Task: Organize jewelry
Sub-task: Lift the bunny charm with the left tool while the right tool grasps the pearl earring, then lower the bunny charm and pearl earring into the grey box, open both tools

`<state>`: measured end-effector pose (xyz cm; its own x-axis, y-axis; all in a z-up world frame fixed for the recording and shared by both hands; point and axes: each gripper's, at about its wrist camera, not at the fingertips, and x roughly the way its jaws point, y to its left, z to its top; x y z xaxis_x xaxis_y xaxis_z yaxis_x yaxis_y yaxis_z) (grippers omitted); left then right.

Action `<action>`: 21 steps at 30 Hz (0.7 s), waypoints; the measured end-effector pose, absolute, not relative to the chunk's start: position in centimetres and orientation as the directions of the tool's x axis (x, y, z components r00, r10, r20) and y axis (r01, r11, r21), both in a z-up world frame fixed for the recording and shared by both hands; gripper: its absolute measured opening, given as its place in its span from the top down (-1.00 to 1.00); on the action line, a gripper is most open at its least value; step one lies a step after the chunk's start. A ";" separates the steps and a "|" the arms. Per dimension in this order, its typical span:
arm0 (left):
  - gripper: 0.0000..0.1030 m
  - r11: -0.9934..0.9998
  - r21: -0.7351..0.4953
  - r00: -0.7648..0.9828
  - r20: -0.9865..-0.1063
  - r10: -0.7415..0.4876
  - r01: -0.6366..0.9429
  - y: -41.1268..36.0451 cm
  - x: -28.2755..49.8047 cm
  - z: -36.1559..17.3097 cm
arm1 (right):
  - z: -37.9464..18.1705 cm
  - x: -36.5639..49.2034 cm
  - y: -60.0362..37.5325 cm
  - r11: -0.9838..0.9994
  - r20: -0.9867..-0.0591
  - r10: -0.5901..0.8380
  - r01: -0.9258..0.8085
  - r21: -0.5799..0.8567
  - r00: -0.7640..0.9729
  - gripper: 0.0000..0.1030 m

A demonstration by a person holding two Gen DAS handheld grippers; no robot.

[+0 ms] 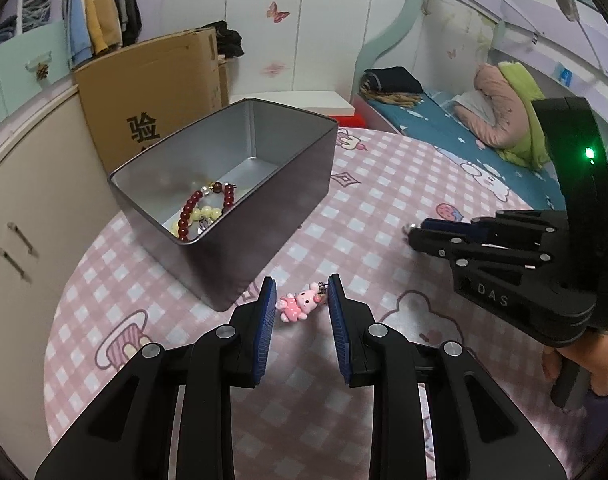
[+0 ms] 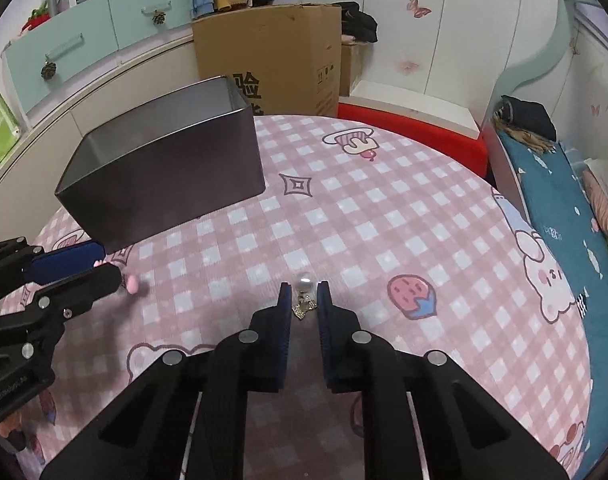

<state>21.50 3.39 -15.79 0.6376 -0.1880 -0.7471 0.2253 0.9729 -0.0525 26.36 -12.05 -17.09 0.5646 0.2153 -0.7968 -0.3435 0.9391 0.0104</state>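
Left tongs [image 1: 300,298] spread around the light, rigid pink bunny charm [image 1: 297,303]—pinch its body; right tongs [image 2: 304,302] nip the tiny, slippery pearl pendant [image 2: 304,296].

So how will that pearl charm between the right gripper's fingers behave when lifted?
Pearl charm looks tiny and light, so it should lift easily. Its round pearl may slip or roll on the pads. The small gold pendant part probably dangles, so it could swing.
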 end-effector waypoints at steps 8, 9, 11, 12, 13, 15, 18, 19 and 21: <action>0.48 0.967 -0.089 0.644 -0.731 -0.226 0.239 3.8 20.7 -14.3 | -15.5 25.0 -12.7 0.934 -0.782 0.272 -0.349 0.075 0.560 0.76; 0.48 0.965 -0.097 0.644 -0.727 -0.236 0.244 3.9 20.5 -14.0 | -14.8 24.7 -13.0 0.931 -0.772 0.295 -0.352 0.100 0.562 0.76; 0.48 0.952 -0.142 0.636 -0.717 -0.287 0.270 4.1 20.4 -13.0 | -13.6 24.3 -13.3 0.925 -0.757 0.327 -0.356 0.132 0.567 0.76; 0.48 0.945 -0.165 0.633 -0.709 -0.312 0.281 4.2 20.3 -12.4 | -12.8 24.1 -13.6 0.919 -0.744 0.351 -0.360 0.159 0.569 0.76; 0.48 0.941 -0.178 0.632 -0.703 -0.326 0.288 4.2 20.3 -11.9 | -12.3 24.0 -13.7 0.916 -0.734 0.367 -0.361 0.176 0.571 0.76; 0.48 0.934 -0.190 0.643 -0.683 -0.348 0.304 4.4 20.2 -10.4 | -10.9 23.9 -14.1 0.904 -0.712 0.403 -0.368 0.215 0.574 0.76; 0.48 0.920 -0.212 0.647 -0.659 -0.384 0.330 4.5 20.3 -8.4 | -8.9 23.8 -13.9 0.894 -0.683 0.432 -0.382 0.235 0.590 0.76; 0.48 0.916 -0.217 0.651 -0.649 -0.394 0.337 4.7 20.5 -7.5 | -8.2 23.8 -13.8 0.888 -0.672 0.445 -0.389 0.245 0.592 0.76; 0.48 0.912 -0.228 0.660 -0.633 -0.405 0.341 5.2 21.0 -6.0 | -7.1 24.1 -13.3 0.879 -0.658 0.463 -0.402 0.256 0.594 0.75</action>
<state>20.99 5.20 -6.03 0.6599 -0.4047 -0.6331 0.3409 0.9121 -0.2277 24.06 -13.27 -7.05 0.5938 0.4631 -0.6580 -0.4021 0.8791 0.2558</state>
